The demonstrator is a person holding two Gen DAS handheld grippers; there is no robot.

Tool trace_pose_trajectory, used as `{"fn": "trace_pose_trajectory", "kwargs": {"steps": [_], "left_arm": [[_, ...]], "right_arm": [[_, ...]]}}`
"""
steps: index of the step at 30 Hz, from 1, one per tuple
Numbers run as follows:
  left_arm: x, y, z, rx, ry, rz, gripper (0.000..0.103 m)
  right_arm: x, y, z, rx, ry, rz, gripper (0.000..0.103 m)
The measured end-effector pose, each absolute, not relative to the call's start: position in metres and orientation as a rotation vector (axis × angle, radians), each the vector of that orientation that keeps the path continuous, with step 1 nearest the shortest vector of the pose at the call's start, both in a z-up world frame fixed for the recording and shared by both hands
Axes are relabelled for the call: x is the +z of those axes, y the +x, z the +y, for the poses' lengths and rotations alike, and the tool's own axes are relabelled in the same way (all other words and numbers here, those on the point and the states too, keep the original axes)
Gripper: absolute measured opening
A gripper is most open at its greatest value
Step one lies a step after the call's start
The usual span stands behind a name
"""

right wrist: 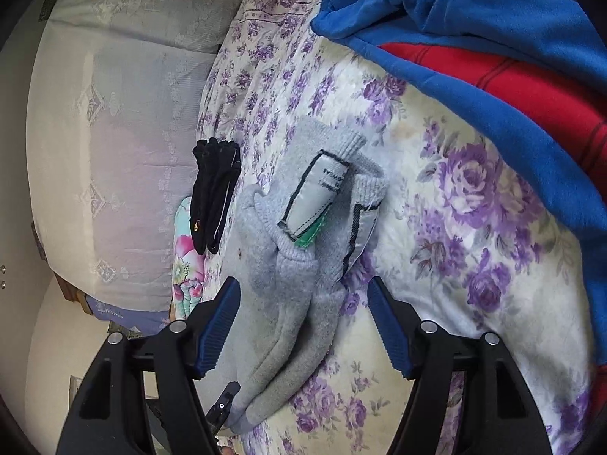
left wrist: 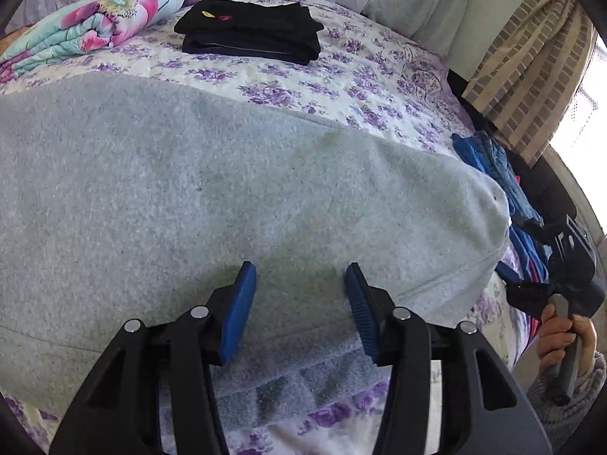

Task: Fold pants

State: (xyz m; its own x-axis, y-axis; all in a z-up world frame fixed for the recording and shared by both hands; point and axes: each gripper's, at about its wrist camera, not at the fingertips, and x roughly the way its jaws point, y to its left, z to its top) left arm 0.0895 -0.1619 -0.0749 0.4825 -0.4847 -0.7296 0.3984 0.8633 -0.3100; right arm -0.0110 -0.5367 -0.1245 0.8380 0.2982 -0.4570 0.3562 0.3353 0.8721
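Grey pants [left wrist: 197, 189] laid flat across the flowered bed [left wrist: 341, 76], waistband end with its label [right wrist: 315, 193] toward the right claw [right wrist: 303, 322].

Left claw [left wrist: 299, 303] half open, right claw wide, both empty above the cloth. For the next fold: pinch both layers at the edge, lift evenly. Nearby: black folded stack [left wrist: 250, 32], rolled quilt [left wrist: 87, 22]; blue and red clothes [right wrist: 474, 38] crowding the waistband side.
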Motion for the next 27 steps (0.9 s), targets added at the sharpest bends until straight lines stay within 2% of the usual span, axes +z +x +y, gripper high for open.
{"fn": "trace_pose_trajectory", "kwargs": {"steps": [4, 7, 8, 10, 12, 15, 20, 23, 25, 27], "left_arm": [[-0.077, 0.076, -0.169, -0.524, -0.025, 0.846, 0.055], [-0.077, 0.076, -0.166, -0.543, -0.049, 0.833, 0.057], [-0.077, 0.077, -0.163, -0.555, -0.065, 0.835, 0.058], [-0.077, 0.077, -0.161, -0.564, -0.076, 0.836, 0.058], [-0.075, 0.077, -0.159, -0.568, -0.09, 0.836, 0.058], [-0.068, 0.078, -0.148, -0.569, -0.177, 0.83, 0.058], [-0.052, 0.086, -0.125, -0.438, -0.249, 0.755, 0.058], [-0.039, 0.111, -0.117, -0.392, -0.27, 0.773, 0.058], [-0.034, 0.133, -0.114, -0.31, -0.238, 0.787, 0.065], [-0.051, 0.159, -0.117, -0.275, -0.186, 0.906, 0.069]], "right_arm": [[-0.121, 0.001, -0.54, -0.076, 1.264, 0.568, 0.076], [-0.121, 0.009, -0.54, -0.06, 1.249, 0.507, 0.076], [-0.121, 0.009, -0.54, -0.058, 1.243, 0.486, 0.072], [-0.128, 0.008, -0.542, -0.021, 1.242, 0.46, 0.032], [-0.139, 0.004, -0.546, 0.009, 1.272, 0.442, 0.026], [-0.13, 0.002, -0.546, 0.013, 1.225, 0.444, 0.025], [-0.087, 0.003, -0.524, -0.048, 0.968, 0.433, 0.025], [-0.064, 0.001, -0.507, -0.068, 0.84, 0.408, 0.025], [-0.05, -0.002, -0.495, -0.075, 0.759, 0.392, 0.025], [-0.038, -0.004, -0.484, -0.075, 0.694, 0.377, 0.025]]}}
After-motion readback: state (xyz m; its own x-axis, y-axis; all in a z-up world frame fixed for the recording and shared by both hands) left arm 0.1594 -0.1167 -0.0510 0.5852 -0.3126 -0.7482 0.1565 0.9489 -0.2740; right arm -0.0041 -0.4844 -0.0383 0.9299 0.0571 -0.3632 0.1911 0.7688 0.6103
